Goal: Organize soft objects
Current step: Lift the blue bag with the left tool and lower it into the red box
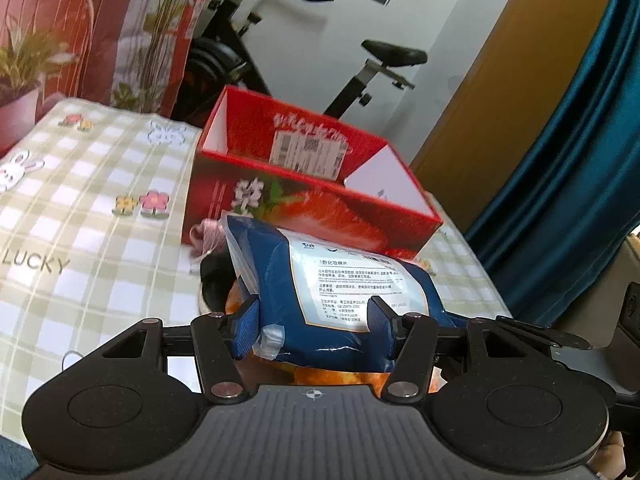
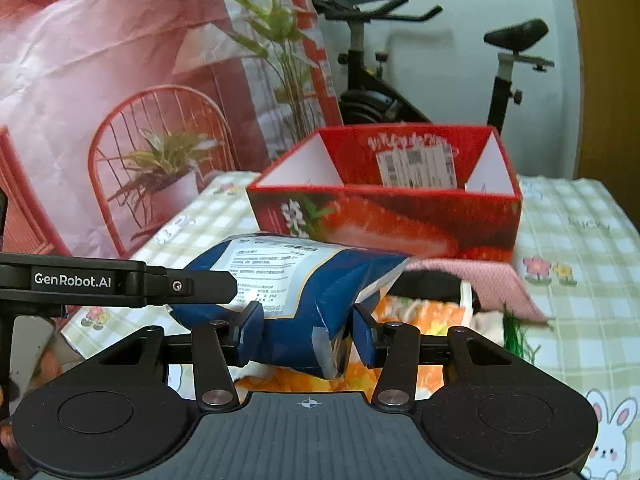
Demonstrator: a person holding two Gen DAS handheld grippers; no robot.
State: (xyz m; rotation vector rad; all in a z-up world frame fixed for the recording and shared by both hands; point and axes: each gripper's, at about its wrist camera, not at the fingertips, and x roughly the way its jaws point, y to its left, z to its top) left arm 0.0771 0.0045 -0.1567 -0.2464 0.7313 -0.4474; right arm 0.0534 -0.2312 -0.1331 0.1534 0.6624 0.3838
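- Left wrist view showed the left gripper (image 1: pixel 314 322) with its blue-padded fingers pressed against the two sides of a blue cotton-pad packet (image 1: pixel 340 280), clamping it by the near end.
- The packet's white printed label faced up, and the packet sat lifted above an orange patterned cloth (image 1: pixel 340 376) and a dark soft item (image 1: pixel 216 280) lying on the table.
- A pink knitted piece (image 1: pixel 206 236) lay just behind those, touching the front wall of the red strawberry-print box (image 1: pixel 320 208).
- That open-topped box stood beyond the packet on the checked tablecloth (image 1: pixel 80 208), with a shipping label stuck to its inner back wall.
- Right wrist view showed the right gripper (image 2: pixel 308 334) also closed on the blue cotton-pad packet (image 2: pixel 296 280), pinching its crumpled other end between both pads.
- The black finger of the left gripper (image 2: pixel 192 286) reached in from the left edge and met the same packet.
- Beneath the packet lay the orange patterned cloth (image 2: pixel 420 312) and the pink knitted piece (image 2: pixel 472 276), in front of the red strawberry-print box (image 2: pixel 400 220).
- An exercise bike (image 2: pixel 500 60) stood behind the table, beside a printed backdrop (image 2: pixel 120 80) showing a red chair and plants.
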